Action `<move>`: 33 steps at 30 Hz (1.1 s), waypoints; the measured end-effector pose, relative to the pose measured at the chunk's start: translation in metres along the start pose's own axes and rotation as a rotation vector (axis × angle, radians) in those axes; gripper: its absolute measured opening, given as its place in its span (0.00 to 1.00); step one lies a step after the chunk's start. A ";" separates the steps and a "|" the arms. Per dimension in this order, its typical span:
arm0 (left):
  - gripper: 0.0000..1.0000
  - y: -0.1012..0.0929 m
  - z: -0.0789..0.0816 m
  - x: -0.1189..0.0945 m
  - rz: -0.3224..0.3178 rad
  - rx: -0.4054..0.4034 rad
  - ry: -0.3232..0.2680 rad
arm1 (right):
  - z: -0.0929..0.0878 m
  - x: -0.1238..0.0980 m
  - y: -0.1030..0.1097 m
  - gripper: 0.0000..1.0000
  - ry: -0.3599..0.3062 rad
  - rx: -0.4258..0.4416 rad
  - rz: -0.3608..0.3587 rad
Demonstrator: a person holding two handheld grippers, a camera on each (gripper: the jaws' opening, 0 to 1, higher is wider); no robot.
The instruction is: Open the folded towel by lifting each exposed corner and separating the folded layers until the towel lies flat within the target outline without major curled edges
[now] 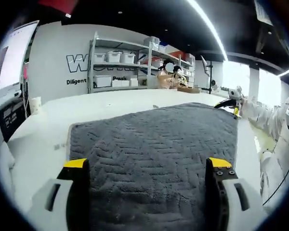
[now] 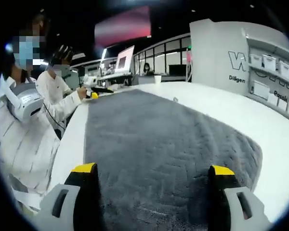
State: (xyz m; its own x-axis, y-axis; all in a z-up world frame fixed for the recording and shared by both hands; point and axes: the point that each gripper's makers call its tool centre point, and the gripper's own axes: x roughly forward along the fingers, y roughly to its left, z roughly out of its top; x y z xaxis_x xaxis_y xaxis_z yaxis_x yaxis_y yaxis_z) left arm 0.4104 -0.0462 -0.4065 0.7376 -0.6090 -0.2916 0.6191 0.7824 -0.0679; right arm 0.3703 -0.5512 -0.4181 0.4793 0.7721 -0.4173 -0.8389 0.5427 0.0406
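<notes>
One dark grey terry towel with a woven herringbone pile [image 1: 154, 144] lies spread on the white counter [image 1: 43, 144], its cloth running from under my jaws toward the counter's far edge. In the left gripper view my left hand-held gripper [image 1: 154, 171] stands released, its two yellow-tipped jaws wide apart over the towel's near edge, nothing between them. In the right gripper view my right hand-held gripper [image 2: 154, 175] is likewise released, jaws spread over the same towel [image 2: 164, 144] and gripping nothing. The towel lies straight ahead of each hand-held gripper; its long axis appears to run from one gripper to the other, so each faces it from an opposite short end. The right hand-held gripper also shows at the towel's far corner in the left gripper view [image 1: 233, 101], the left one at the far corner in the right gripper view [image 2: 94, 91]. I judge the towel nearly or wholly flat; no folded layer is plain, and no target outline is legible. Count: one towel, two hand-held grippers, one counter. Beyond stand grey metal shelves holding white bins [image 1: 120, 62].
</notes>
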 end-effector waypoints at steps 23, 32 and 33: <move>0.54 -0.123 -0.013 -0.016 -0.212 0.188 0.117 | 0.048 0.066 0.123 0.45 -0.005 -0.147 0.105; 0.22 -0.157 -0.019 -0.012 -0.288 0.265 0.119 | 0.058 0.109 0.187 0.26 0.013 -0.241 0.223; 0.20 -0.159 -0.020 -0.011 -0.297 0.266 0.118 | 0.055 0.113 0.190 0.26 0.029 -0.257 0.230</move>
State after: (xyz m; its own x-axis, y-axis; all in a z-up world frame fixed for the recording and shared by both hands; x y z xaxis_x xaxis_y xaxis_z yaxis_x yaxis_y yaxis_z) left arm 0.2981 -0.1611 -0.4112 0.4903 -0.7716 -0.4053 0.8596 0.5048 0.0788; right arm 0.2789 -0.3423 -0.4073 0.2660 0.8528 -0.4494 -0.9633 0.2521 -0.0919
